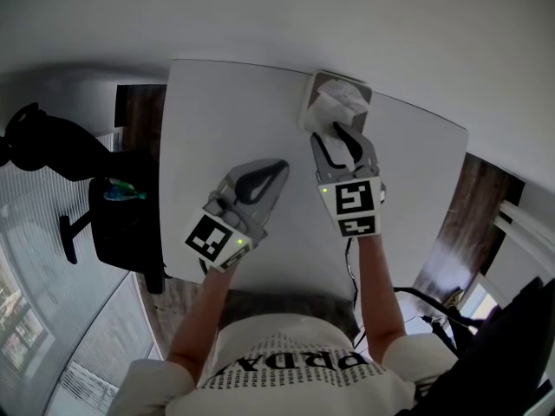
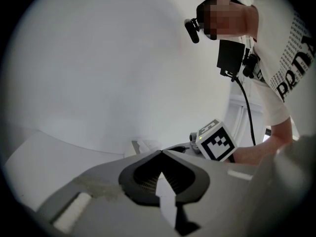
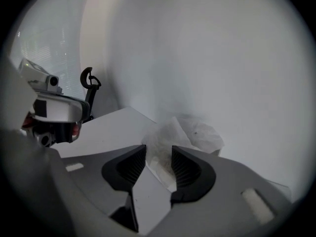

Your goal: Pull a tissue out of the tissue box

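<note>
While the left tool [image 1: 273, 167] idles closed and empty left of the tissue box [image 1: 307, 111], the right tool [image 3: 159, 154] gapes wide, empty, just short of the tissue [image 3: 197, 132] standing from it, seemingly poised to pinch

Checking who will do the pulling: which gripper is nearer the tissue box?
Right. The right gripper sits just short of the tissue box, jaws apart toward the tissue; the left gripper is farther back over the table, jaws together.
</note>
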